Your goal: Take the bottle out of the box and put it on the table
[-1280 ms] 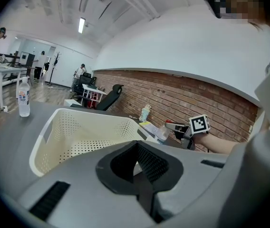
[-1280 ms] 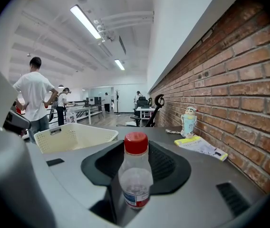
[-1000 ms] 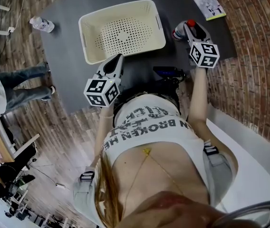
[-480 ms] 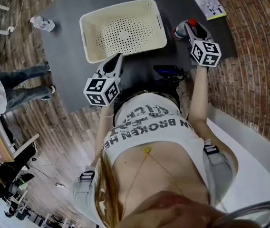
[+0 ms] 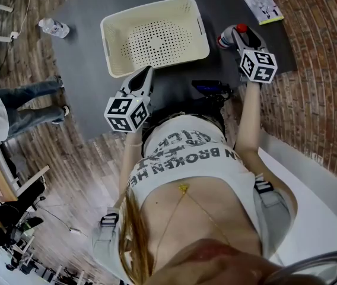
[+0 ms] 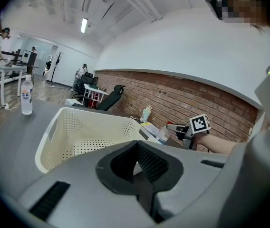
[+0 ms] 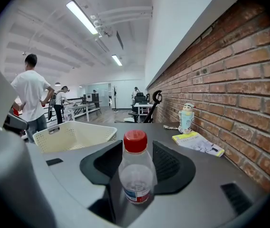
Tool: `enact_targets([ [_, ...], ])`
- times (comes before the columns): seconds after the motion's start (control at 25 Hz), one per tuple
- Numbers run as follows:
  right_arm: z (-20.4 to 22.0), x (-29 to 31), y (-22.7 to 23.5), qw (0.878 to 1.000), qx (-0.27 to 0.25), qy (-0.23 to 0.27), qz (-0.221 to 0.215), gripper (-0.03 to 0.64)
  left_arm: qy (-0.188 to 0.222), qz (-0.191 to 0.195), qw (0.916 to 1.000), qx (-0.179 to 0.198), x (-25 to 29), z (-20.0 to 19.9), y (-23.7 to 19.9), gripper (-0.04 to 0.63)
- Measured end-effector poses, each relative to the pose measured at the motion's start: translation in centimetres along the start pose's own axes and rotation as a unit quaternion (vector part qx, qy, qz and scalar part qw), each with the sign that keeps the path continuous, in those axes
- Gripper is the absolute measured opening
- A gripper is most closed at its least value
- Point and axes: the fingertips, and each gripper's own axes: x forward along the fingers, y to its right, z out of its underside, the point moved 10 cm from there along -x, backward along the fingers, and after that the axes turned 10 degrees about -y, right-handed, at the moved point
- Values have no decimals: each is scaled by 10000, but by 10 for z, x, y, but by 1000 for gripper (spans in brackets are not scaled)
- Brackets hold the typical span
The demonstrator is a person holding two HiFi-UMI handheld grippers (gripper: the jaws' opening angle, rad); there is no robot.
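Note:
A small clear bottle with a red cap (image 7: 136,175) stands upright on the dark table (image 5: 85,70), to the right of the cream perforated box (image 5: 106,46). My right gripper (image 5: 238,33) sits around it. Its jaws have just been opening, and the bottle (image 5: 226,38) stands between the pads with a narrow gap on each side. My left gripper (image 5: 143,75) hovers at the box's near edge, its pads closed together with nothing in them (image 6: 137,148). The box (image 6: 49,137) is empty.
A second bottle (image 5: 53,28) stands at the table's far left corner. A yellow booklet (image 5: 256,2) and a small figurine (image 7: 186,118) lie by the brick wall at the right. A black device (image 5: 211,89) sits at the near edge. A person (image 5: 20,108) stands left of the table.
The picture has slid slightly up and to the right. Both grippers stay where they were, the bottle still between the right jaws.

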Motion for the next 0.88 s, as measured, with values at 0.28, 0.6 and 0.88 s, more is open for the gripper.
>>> enact_targets([
  [0.28,4,-4,1,10000,84,-39,-4,176,-4,-1,10000,-5,1,1,-1,0],
  [0.6,4,-6,2,9999,124,-44,-22,176,7,17,10000,-15,1,3,0,0],
  [0.88,2,-33,-11,9996,-267,-37,41,178,27,-52,10000,-59,-2,5,-5,0],
])
